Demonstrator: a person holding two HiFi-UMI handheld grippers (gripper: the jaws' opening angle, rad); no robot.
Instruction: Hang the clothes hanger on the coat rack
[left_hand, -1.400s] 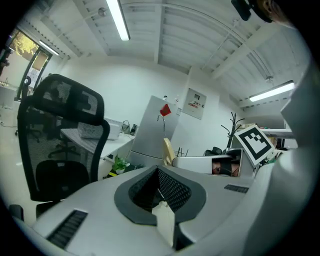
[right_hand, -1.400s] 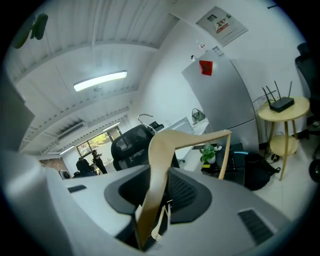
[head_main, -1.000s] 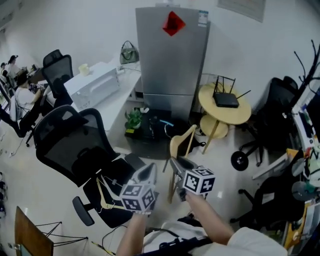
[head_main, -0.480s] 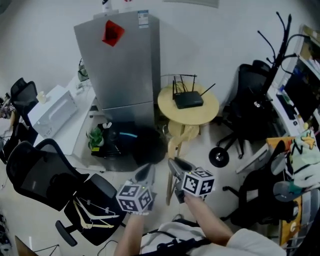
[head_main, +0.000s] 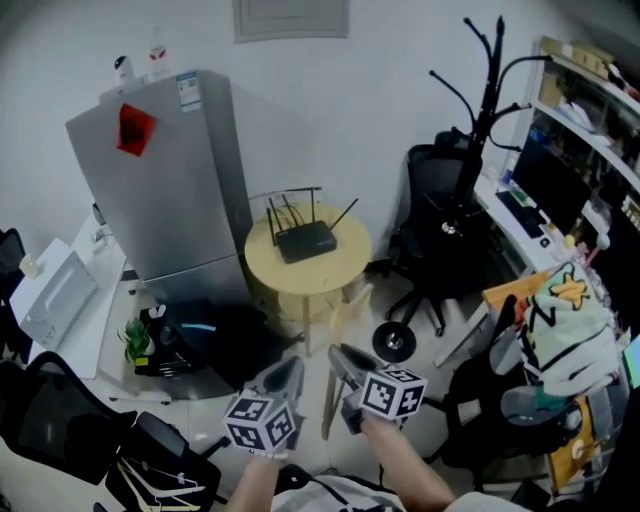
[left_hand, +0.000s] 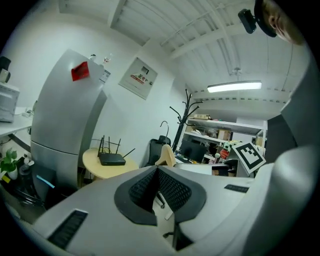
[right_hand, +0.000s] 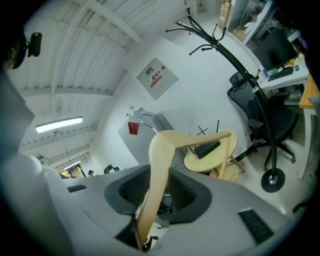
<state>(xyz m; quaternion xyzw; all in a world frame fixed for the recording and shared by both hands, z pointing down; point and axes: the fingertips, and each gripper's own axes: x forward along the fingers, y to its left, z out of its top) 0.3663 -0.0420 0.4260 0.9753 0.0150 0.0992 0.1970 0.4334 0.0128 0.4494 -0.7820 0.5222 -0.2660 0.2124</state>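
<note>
A pale wooden clothes hanger (right_hand: 165, 160) stands between the pads of my right gripper (right_hand: 156, 197), which is shut on one of its arms. In the head view the hanger (head_main: 328, 400) hangs below my right gripper (head_main: 342, 354), low in the middle. My left gripper (head_main: 289, 369) is beside it on the left, shut and empty, its pads meeting at the tips (left_hand: 157, 170). The hanger's shoulder (left_hand: 166, 156) shows just past them. The black coat rack (head_main: 487, 95) stands at the far right by the desk, well ahead of both grippers, also seen in the right gripper view (right_hand: 240, 65).
A silver fridge (head_main: 170, 180) stands at the left. A round yellow table (head_main: 345, 262) bears a black router (head_main: 305, 241). A black office chair (head_main: 440, 230) sits at the rack's foot. A desk with a monitor (head_main: 545, 170) lines the right. More hangers (head_main: 150, 480) lie lower left.
The view has swung to the right: the fridge and round table slid left and the coat rack came fully into view. Both grippers keep their place in the frame, hanger still held.
</note>
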